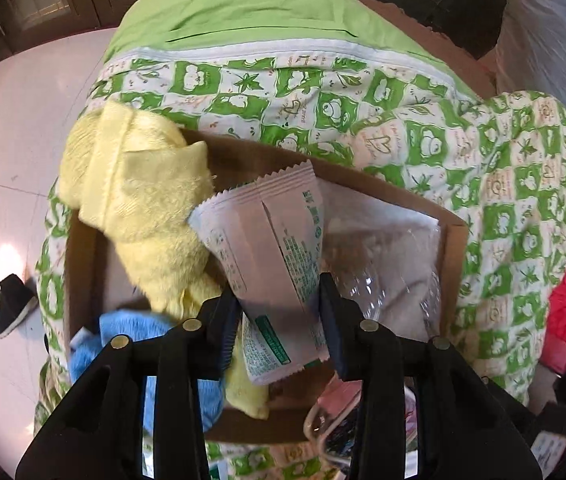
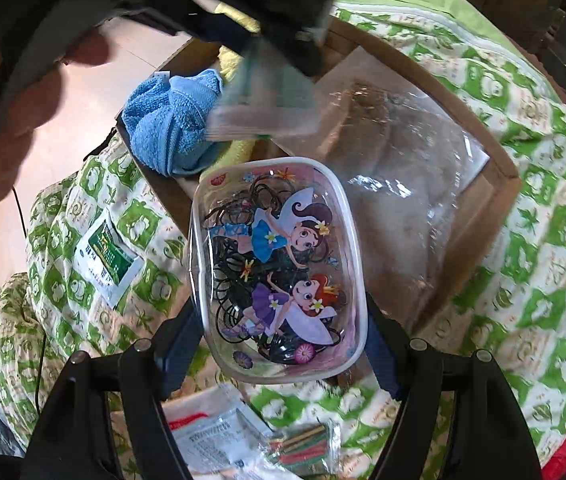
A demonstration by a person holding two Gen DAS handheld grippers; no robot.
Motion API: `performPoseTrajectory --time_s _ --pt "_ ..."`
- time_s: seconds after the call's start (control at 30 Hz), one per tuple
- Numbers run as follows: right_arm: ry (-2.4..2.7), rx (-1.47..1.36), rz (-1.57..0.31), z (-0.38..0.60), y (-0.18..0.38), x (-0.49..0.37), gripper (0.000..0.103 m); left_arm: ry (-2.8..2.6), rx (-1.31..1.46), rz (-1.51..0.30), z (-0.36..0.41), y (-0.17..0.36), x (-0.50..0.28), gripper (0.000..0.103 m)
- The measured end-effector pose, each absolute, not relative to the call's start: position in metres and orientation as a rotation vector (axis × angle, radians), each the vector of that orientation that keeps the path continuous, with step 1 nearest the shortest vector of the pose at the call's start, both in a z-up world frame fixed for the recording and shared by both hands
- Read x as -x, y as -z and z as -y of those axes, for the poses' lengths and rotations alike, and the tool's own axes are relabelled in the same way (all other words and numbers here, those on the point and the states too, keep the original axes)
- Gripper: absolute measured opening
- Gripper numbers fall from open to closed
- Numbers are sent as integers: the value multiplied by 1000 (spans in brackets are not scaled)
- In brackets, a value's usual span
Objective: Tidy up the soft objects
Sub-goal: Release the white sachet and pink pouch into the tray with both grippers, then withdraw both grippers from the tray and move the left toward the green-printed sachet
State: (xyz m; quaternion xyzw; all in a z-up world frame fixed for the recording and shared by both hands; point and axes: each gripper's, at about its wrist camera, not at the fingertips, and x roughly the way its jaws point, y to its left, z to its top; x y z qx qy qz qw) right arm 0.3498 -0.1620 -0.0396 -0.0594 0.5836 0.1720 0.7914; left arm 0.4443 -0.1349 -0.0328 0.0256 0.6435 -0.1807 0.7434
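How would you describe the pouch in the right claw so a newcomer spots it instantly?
Start at the cardboard box sitting on the green frog-print quilt. At the box's near edge, the right claw holds a clear plastic pouch with a white rim. It alone carries two cartoon fairies, with dark hair ties showing through, unlike the blue towel or the white sachet nearby.

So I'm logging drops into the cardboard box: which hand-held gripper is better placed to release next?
Probably the left hand-held gripper: its sachet already hangs over the box. The right hand-held gripper's pouch sits at the box's near edge.
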Motion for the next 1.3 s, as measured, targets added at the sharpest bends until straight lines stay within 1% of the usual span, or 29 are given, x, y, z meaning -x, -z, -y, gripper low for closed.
performPoseTrajectory --time_s 0.07,0.13,0.2,0.23,0.27,0.37,0.67,0.83,1.0,1.1,1.2,1.3 --pt "-367 129 -1247 160 43 -354 75 398 -52 -1408 135 34 -447 46" --pt "-373 116 -1245 157 47 -360 76 404 -26 -1406 133 32 -450 49" --pt "-382 105 -1242 154 50 -364 76 408 -3 -1400 130 28 -452 56" --pt "-385 103 -1238 153 51 -366 76 411 13 -1394 127 24 -452 63" --pt "-392 98 -1234 151 52 -367 77 414 21 -1389 126 22 -452 65" --pt "-407 68 -1217 147 53 -369 81 422 33 -1369 121 12 -452 65" --pt "-419 38 -1167 164 31 -338 82 460 -16 -1351 109 -5 -421 65" --pt "-467 -25 -1223 167 41 -327 81 470 -47 -1365 80 -7 -386 65" --pt "-483 -26 -1269 154 52 -341 81 435 -2 -1396 34 2 -352 65" --pt "-456 -51 -1258 156 50 -347 81 398 48 -1420 0 16 -326 65" --pt "-463 -57 -1253 162 43 -334 81 354 51 -1430 -23 32 -297 65" --pt "-459 -37 -1297 165 50 -313 82 332 70 -1457 -37 44 -271 65"
